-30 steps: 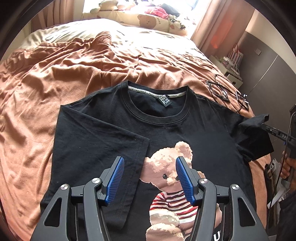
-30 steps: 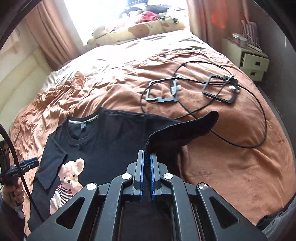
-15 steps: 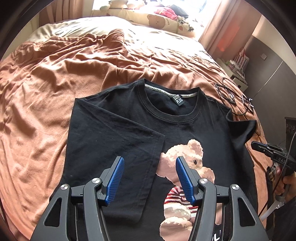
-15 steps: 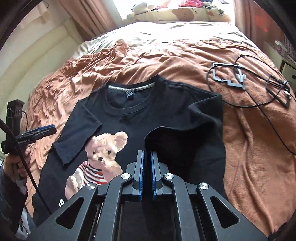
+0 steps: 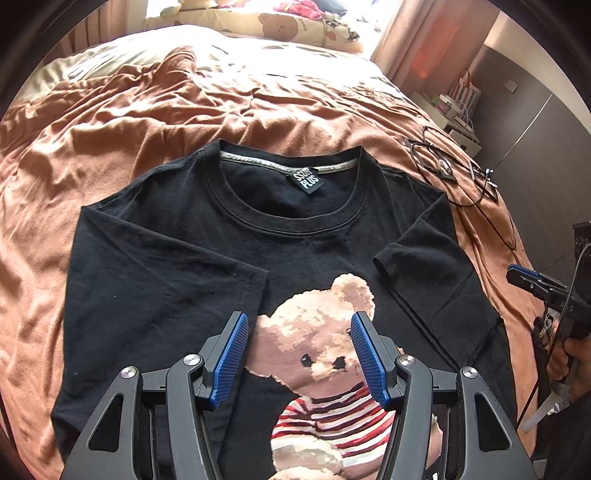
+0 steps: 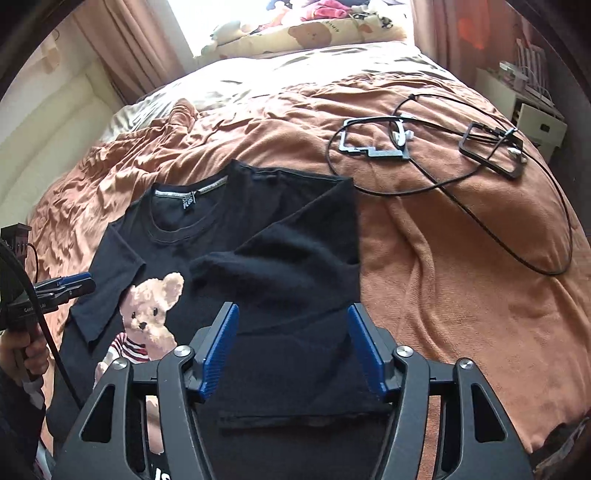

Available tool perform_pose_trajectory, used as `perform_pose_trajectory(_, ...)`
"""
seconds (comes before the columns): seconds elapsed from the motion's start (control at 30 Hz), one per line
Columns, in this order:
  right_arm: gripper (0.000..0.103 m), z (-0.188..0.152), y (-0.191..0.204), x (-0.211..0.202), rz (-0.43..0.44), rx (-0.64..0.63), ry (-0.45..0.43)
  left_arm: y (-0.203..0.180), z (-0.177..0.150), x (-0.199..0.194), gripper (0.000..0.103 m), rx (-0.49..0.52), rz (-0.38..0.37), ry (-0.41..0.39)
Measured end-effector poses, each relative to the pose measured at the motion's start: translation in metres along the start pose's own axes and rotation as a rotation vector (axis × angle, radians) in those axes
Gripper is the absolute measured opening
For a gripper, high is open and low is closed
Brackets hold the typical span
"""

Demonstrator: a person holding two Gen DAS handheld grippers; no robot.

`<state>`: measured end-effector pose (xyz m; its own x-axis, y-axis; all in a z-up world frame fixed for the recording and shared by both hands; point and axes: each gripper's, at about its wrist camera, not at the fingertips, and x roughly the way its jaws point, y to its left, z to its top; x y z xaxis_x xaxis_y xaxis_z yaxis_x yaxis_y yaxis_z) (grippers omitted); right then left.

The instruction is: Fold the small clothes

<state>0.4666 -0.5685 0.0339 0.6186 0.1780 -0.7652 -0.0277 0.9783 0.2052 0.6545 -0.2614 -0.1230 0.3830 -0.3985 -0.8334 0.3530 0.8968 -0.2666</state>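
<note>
A black T-shirt (image 5: 258, 236) with a teddy bear print (image 5: 325, 339) lies face up on the orange-brown blanket (image 5: 110, 129). Its left sleeve (image 5: 166, 266) and right sleeve (image 5: 424, 273) are folded inward onto the chest. My left gripper (image 5: 300, 321) hovers open over the bear's head with nothing between its pads. My right gripper (image 6: 292, 310) is opening above the folded right sleeve (image 6: 295, 258); the cloth lies under it and the pads do not press it. Each gripper shows at the edge of the other view: right (image 5: 532, 282), left (image 6: 74, 284).
Black cables with two flat frames (image 6: 373, 147) (image 6: 495, 151) lie on the blanket to the right of the shirt. Bear-print pillows (image 6: 314, 33) sit at the head of the bed. A white nightstand (image 6: 532, 114) stands beyond the right edge. A person's hand (image 6: 29, 350) holds the left gripper.
The right gripper carried the right sleeve inward over the shirt, then opened and let it go; the sleeve now lies flat. Both grippers have come lower, closer to the shirt.
</note>
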Motion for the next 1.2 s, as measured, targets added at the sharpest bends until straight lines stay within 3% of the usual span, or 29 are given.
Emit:
perform_pose_trajectory(0.23,0.037,-0.022,-0.022,0.019,-0.06,0.034,0.052,-0.037,0.016,0.039,0.06,0.041,-0.028,0.025)
perform_pose_trajectory(0.67,0.036,-0.053,-0.047,0.024,-0.042,0.045,0.104,-0.067,0.037,0.096,0.06,0.024,-0.059,0.03)
perform_pose_trajectory(0.7,0.032,-0.053,-0.047,0.024,-0.033,0.046,0.1,-0.068,0.038,0.1,0.06,0.017,-0.068,0.034)
perform_pose_trajectory(0.77,0.022,-0.055,-0.046,0.024,-0.011,0.04,0.1,-0.071,0.039,0.107,0.045,0.013,-0.084,0.047)
perform_pose_trajectory(0.8,0.02,-0.056,-0.044,0.025,-0.017,0.029,0.1,-0.073,0.038,0.112,0.023,0.018,-0.089,0.065)
perform_pose_trajectory(0.87,0.016,-0.058,-0.043,0.026,-0.03,0.012,0.1,-0.076,0.037,0.116,0.009,0.028,-0.079,0.082)
perform_pose_trajectory(1.0,0.01,-0.06,-0.047,0.022,-0.049,0.023,0.088,-0.075,0.032,0.112,0.006,0.052,-0.042,0.076)
perform_pose_trajectory(1.2,0.01,-0.063,-0.043,0.017,-0.088,0.028,0.087,-0.073,0.029,0.105,0.005,0.083,0.058,0.094)
